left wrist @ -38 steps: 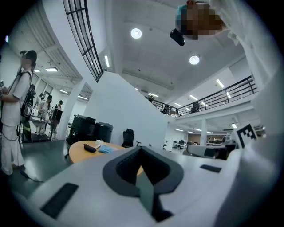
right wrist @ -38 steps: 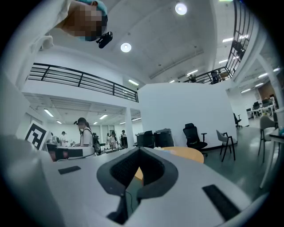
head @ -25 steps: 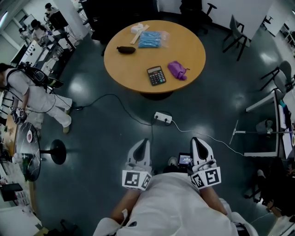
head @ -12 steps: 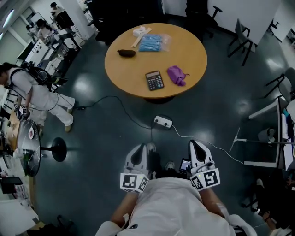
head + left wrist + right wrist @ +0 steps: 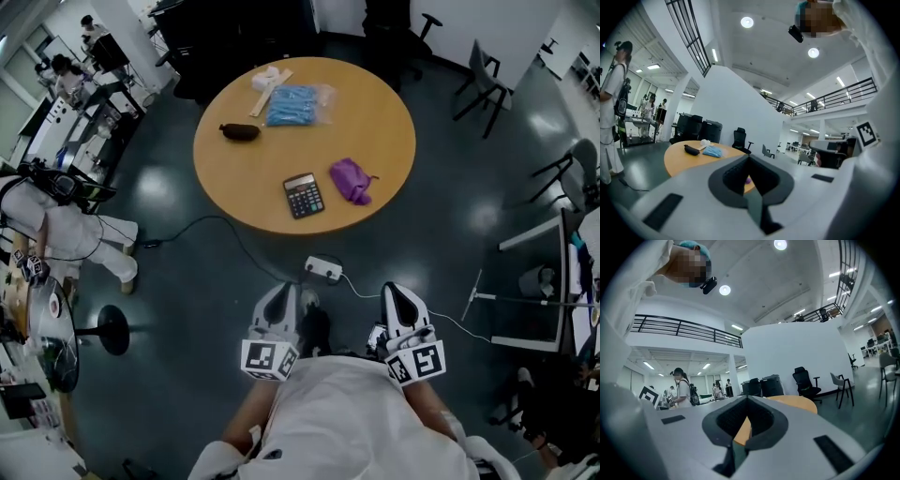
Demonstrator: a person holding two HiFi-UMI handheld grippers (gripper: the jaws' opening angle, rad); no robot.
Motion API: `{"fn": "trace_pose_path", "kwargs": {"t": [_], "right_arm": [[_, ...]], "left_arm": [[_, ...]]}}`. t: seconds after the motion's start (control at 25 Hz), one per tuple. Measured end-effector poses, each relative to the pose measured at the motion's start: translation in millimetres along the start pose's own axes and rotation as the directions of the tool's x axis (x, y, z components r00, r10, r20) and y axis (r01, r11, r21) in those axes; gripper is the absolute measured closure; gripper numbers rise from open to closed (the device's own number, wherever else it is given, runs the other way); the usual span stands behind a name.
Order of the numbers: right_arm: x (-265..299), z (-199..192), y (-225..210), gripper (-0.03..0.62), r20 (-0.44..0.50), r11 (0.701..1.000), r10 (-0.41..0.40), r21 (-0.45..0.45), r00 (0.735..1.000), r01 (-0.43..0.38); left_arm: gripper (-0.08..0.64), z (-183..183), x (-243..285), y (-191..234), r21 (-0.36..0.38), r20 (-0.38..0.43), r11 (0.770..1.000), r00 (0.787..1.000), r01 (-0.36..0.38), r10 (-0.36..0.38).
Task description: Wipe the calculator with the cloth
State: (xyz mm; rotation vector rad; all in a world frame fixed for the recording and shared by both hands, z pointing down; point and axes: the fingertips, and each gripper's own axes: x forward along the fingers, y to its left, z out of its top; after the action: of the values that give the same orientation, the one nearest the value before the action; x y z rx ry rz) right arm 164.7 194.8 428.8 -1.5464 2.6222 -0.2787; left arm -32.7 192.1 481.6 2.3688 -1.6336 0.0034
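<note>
Closer than a second ago, the round wooden table (image 5: pixel 234 178) sits lower in the head view. The person carrying the grippers is walking toward it across the dark floor, and the white power strip (image 5: pixel 322 269) on that floor now lies just ahead of them.

On the table, the black calculator (image 5: pixel 303 195) lies flat near the edge nearest the person. The purple cloth (image 5: pixel 351 179) is crumpled just to its right, apparently not touching it. Farther back are a blue packet (image 5: pixel 292 104) and a dark pouch (image 5: pixel 239 132) (neither seems part of the job).

Both grippers are held side by side close to the person's body, pointing toward the table and well apart from it. The left gripper (image 5: pixel 284 298) has its jaws pressed together with nothing between them. Its own view shows only the tabletop beyond, with a speck of purple in the gap behind the tips. The right gripper (image 5: pixel 401 298) is likewise clenched and empty.

This looks like the approach stage — wiping has not begun, and the cloth is untouched. Judging from the layout, the next step calls for getting within reach, opening one set of jaws and picking up the cloth.
</note>
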Motion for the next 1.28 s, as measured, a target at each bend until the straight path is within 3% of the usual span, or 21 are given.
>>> {"fn": "trace_pose_path", "kwargs": {"t": [0.36,0.52,0.72,1.04,1.28], "right_arm": [[112.4,21.7,-26.5,0.577,0.01,0.999,-0.043,-0.012,0.999,0.043],[145.6,23.3,-35.0,0.577,-0.011,1.0,-0.03,-0.004,0.999,0.03],[183.9,21.0,-41.5,0.577,-0.037,0.999,0.043,-0.003,0.998,-0.043],[223.4,10.7,-56.0,0.577,-0.091,0.99,0.138,0.02,0.986,-0.137],[240.2,-8.1,-65.5,0.577,-0.14,0.987,0.158,0.06,0.977,-0.15]], "left_arm": [[0.554,44.3,106.5,59.5,0.004,0.001,0.996,0.996,0.086,-0.086],[0.554,48.1,142.6,87.2,0.005,-0.012,0.998,0.998,0.069,-0.069],[0.554,46.8,176.1,107.7,0.001,-0.016,0.999,0.999,0.045,-0.045],[0.553,-2.1,223.1,139.5,0.014,-0.111,1.0,0.994,0.004,-0.003],[0.549,-72.9,276.7,186.7,-0.087,-0.257,0.991,0.959,0.1,-0.119]]}}
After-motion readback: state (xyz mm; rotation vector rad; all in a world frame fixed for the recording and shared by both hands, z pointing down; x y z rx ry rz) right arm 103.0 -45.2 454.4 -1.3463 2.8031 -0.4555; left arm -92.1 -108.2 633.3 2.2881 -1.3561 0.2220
